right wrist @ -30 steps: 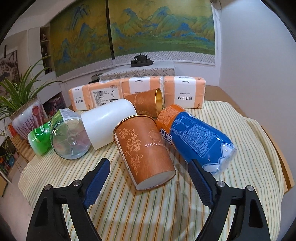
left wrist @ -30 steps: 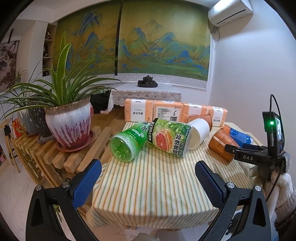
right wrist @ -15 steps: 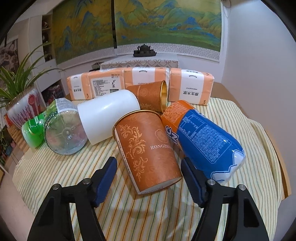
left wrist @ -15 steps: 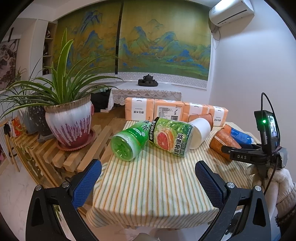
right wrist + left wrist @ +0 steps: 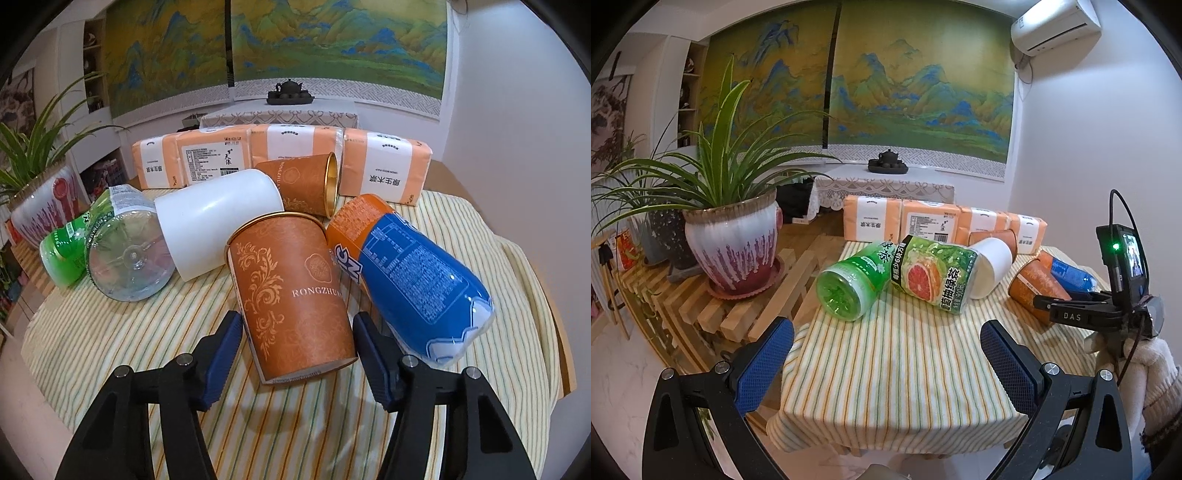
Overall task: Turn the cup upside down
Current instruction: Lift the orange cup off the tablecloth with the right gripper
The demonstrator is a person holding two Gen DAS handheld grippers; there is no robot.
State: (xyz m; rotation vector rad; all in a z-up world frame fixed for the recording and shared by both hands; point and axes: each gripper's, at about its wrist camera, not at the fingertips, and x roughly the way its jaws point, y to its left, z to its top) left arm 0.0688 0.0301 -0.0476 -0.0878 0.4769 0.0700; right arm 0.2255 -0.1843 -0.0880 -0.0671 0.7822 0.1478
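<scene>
My right gripper (image 5: 295,354) is around the cup (image 5: 291,295)

The cup lies on its side on the table (image 5: 110,332), leaning between a white cup (image 5: 218,221) and a blue bottle (image 5: 417,280). My fingers are open on both sides, not squeezing yet. Only the left view shows my left gripper (image 5: 886,369), wide open, holding nothing, waiting

Left gripper (image 5: 886,363) and right gripper (image 5: 297,354): black frames, blue ribbed finger pads, silver screws. Right unit carries "DAS" marking, black cable, green-lit screen; cream knitted sleeve.
</scene>
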